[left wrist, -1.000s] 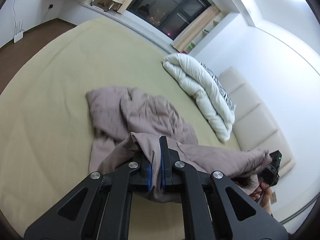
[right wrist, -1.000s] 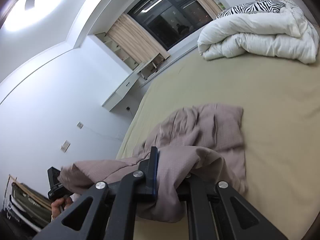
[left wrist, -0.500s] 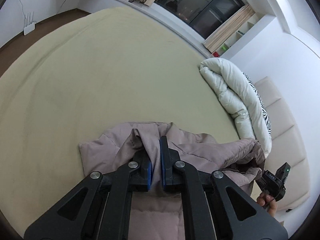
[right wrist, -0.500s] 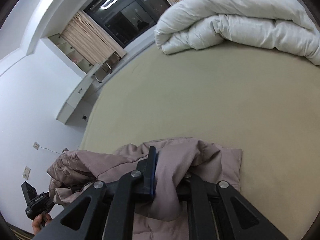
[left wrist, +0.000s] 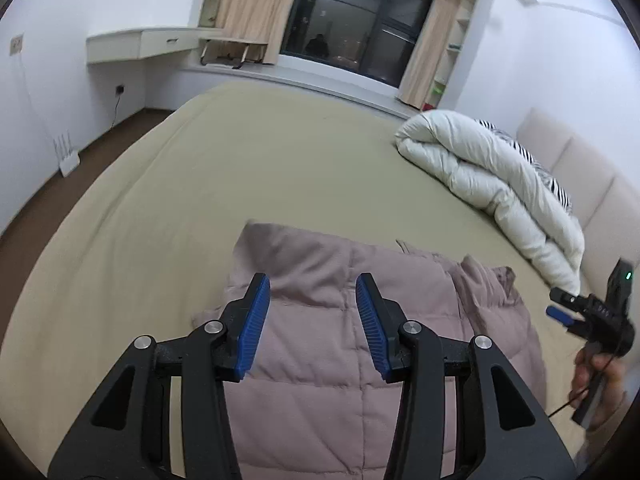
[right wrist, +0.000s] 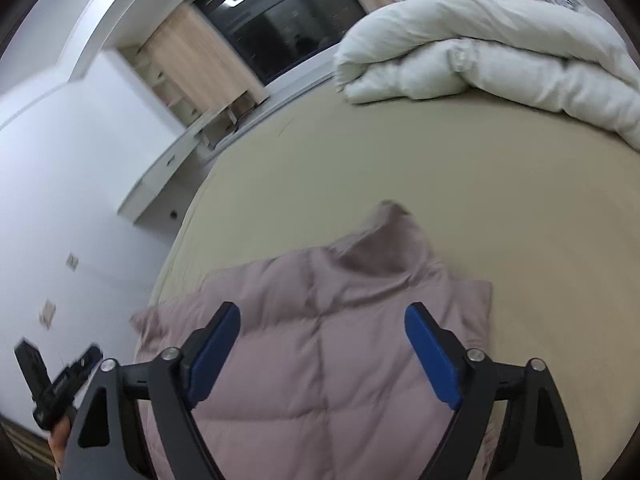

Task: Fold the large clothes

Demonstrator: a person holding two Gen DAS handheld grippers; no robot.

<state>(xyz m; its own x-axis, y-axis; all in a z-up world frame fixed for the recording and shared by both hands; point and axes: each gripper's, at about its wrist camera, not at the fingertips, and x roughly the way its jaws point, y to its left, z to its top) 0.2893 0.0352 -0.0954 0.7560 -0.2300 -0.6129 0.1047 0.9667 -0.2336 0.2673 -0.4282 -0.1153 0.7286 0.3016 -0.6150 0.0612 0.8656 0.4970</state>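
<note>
A mauve quilted puffer jacket (left wrist: 320, 344) lies spread flat on the beige bed (left wrist: 240, 176), collar end pointing away from me. It also shows in the right wrist view (right wrist: 320, 356). My left gripper (left wrist: 312, 304) is open and empty just above the jacket's near left part. My right gripper (right wrist: 324, 336) is open wide and empty above the jacket's near right part. The right gripper also shows at the far right edge of the left wrist view (left wrist: 592, 316), held in a hand. The left gripper shows at the lower left of the right wrist view (right wrist: 60, 380).
A rolled white duvet (left wrist: 492, 184) with a zebra-print pillow (left wrist: 532, 160) lies at the head of the bed by a padded headboard (left wrist: 588, 184). A wall desk (left wrist: 140, 42) and a dark window (left wrist: 360, 20) stand beyond the bed. Wooden floor (left wrist: 48, 184) lies to the left.
Both grippers were shut on the jacket and carrying it; they have opened and let go. The jacket now lies flat on the bed beneath them.
</note>
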